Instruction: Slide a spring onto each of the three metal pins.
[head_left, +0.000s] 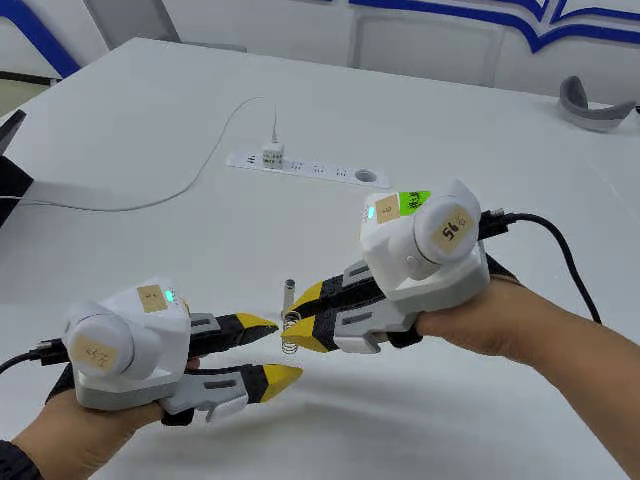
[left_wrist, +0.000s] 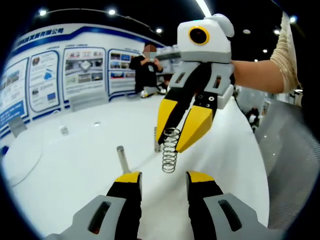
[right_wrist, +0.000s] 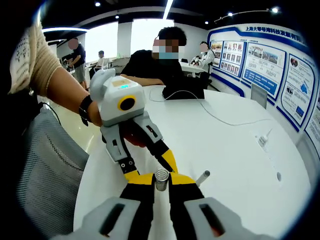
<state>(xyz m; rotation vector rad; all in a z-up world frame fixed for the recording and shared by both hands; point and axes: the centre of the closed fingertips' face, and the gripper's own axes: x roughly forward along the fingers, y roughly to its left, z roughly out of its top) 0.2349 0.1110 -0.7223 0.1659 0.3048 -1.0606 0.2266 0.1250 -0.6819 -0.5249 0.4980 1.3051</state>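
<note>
My right gripper (head_left: 303, 322) was clamped on the spring (head_left: 290, 333), which hung upright, parallel to the pin (head_left: 289, 295) standing just beyond it on the table (head_left: 150, 130). It sat beside the pin, not over its top, so I judged a lift came first; my left gripper (head_left: 272, 352) hovered near, jaws apart, empty.

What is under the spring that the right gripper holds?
Bare white table lies under the spring; the metal pin stands beside it. The right gripper's fingers cover its top.
</note>
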